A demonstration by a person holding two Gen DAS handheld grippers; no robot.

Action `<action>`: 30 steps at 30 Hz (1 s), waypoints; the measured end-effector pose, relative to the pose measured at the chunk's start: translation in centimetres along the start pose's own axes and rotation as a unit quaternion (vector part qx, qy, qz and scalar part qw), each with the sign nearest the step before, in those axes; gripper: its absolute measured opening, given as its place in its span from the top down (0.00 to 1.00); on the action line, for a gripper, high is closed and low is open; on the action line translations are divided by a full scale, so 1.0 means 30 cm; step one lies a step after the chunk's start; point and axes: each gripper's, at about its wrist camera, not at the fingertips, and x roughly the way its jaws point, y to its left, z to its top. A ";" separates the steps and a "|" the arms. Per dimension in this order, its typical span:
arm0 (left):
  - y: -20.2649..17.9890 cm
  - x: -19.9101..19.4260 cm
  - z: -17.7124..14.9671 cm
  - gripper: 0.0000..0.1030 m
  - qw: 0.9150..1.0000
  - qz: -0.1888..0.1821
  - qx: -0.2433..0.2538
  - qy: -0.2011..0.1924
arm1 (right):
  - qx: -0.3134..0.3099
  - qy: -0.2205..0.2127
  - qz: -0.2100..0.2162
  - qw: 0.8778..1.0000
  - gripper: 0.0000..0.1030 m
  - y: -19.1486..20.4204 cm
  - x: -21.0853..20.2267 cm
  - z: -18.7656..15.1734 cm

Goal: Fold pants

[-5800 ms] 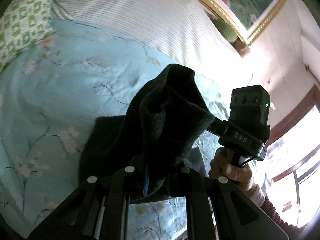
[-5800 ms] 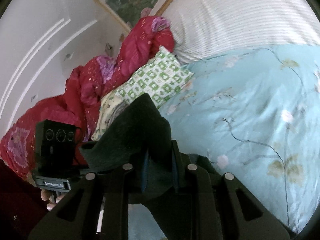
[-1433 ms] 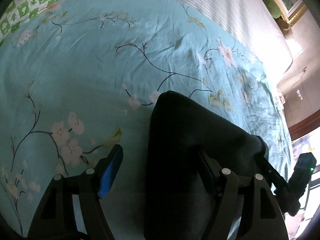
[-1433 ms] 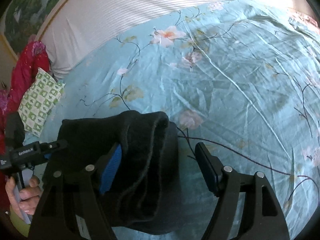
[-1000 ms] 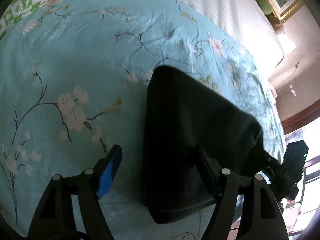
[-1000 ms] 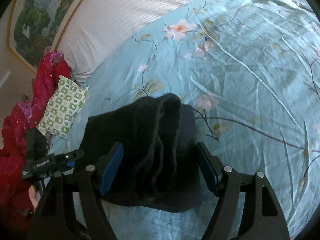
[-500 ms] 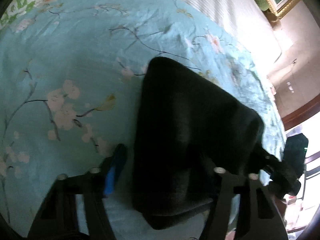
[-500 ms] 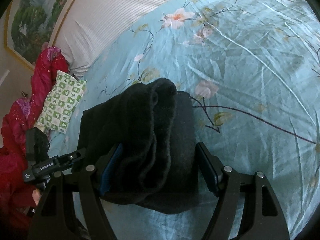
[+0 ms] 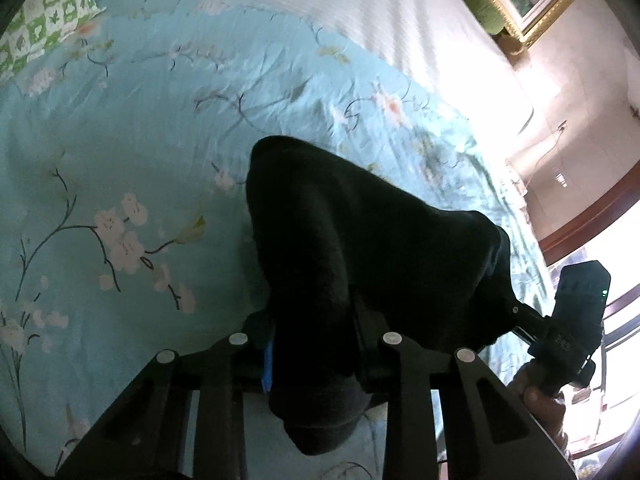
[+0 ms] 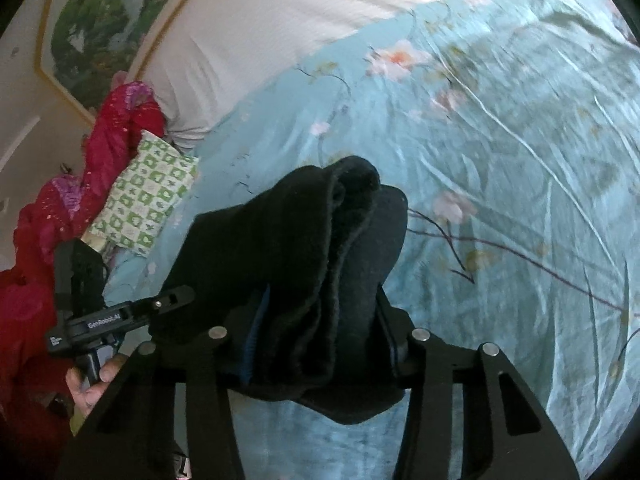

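The dark folded pants are a thick bundle held between both grippers above the light blue flowered bedspread. My left gripper is shut on the bundle's left end. My right gripper is shut on the right end, where several stacked layers of the pants show edge on. Each gripper shows in the other's view, the right one with a hand on it, the left one likewise.
A green and white checked pillow and a red quilt lie at the bed's left end. A white striped sheet covers the far side. A framed painting hangs on the wall. A window is at the right.
Both grippers were open around the bundle lying on the bed; they have closed on its two ends and lifted it slightly off the bedspread.
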 end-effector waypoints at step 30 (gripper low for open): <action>0.286 -0.096 0.262 0.72 0.991 0.090 -0.067 -0.070 | -0.064 0.039 0.062 0.995 0.54 0.224 0.416 0.257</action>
